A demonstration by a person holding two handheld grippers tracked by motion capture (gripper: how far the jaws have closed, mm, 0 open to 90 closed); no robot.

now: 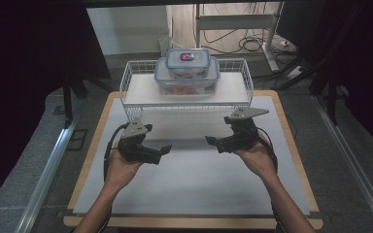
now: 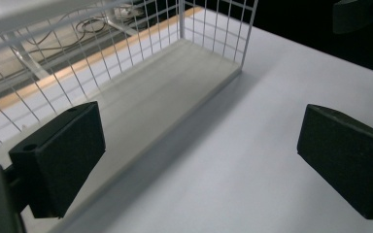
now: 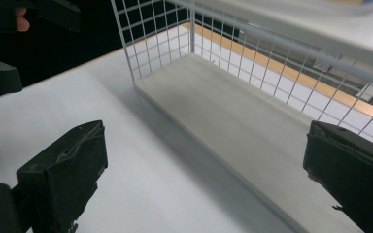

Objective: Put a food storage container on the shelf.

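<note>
Now both claws, the left claw point(image 1: 166, 148) and the right claw point(image 1: 210, 141), are spread wide and hold nothing, so I think they must next reach up to the boxes point(image 1: 187, 73) on the rack point(image 1: 131, 87) ahead.

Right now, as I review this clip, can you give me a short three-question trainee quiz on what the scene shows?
1. True or false: the small container sits on top of the large container.
2. Which level of the wire rack holds the containers: A upper shelf, B lower shelf, C the table?
3. What do the left gripper and the right gripper hold?

Key: 1 true; 2 A; 3 nothing, both open and empty.
</note>
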